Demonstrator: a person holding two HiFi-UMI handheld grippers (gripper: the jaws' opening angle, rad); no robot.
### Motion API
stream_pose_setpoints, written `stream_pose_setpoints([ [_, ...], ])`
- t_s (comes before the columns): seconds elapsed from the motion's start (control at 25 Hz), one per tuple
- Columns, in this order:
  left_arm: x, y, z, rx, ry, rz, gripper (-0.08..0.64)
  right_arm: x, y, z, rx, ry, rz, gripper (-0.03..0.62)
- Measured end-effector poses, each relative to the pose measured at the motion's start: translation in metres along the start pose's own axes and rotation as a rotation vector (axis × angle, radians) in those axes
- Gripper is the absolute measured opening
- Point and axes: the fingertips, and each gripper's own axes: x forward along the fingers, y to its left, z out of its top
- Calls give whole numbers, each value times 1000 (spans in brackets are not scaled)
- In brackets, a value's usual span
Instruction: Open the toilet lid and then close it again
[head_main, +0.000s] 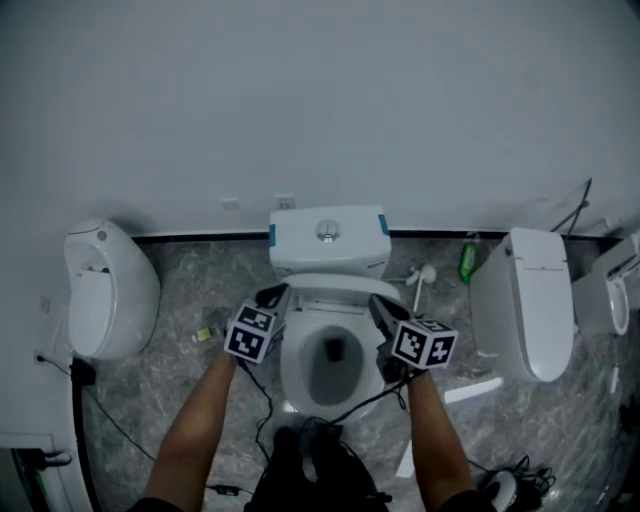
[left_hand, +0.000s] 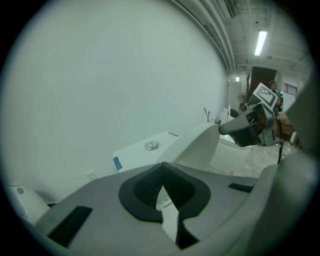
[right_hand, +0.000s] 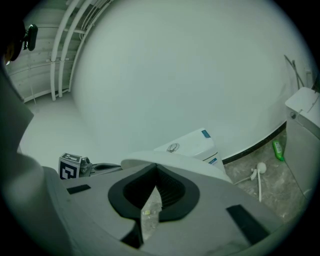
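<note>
Toilet lid, partly raised over the bowl near the tank, flanked by left gripper and right gripper, fingers of both closed together, holding nothing.

Head cam: high over the toilet, aimed steeply down. Wall fills the top of frame, floor shows on both sides, left gripper and right gripper are both in shot.

Left gripper view: low, tight in at the bowl's left side, looking along its jaws toward the cistern, right gripper at its right edge.

Right gripper view: mirrored, low at the bowl's right side, left gripper at its left edge.

All three share the cistern and lid.
</note>
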Motion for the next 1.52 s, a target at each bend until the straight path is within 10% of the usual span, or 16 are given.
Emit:
stream_pose_setpoints([
  [1.52, 17, 24, 14, -29, -43, 41, 6, 30, -15, 14, 69, 44, -18, 12],
])
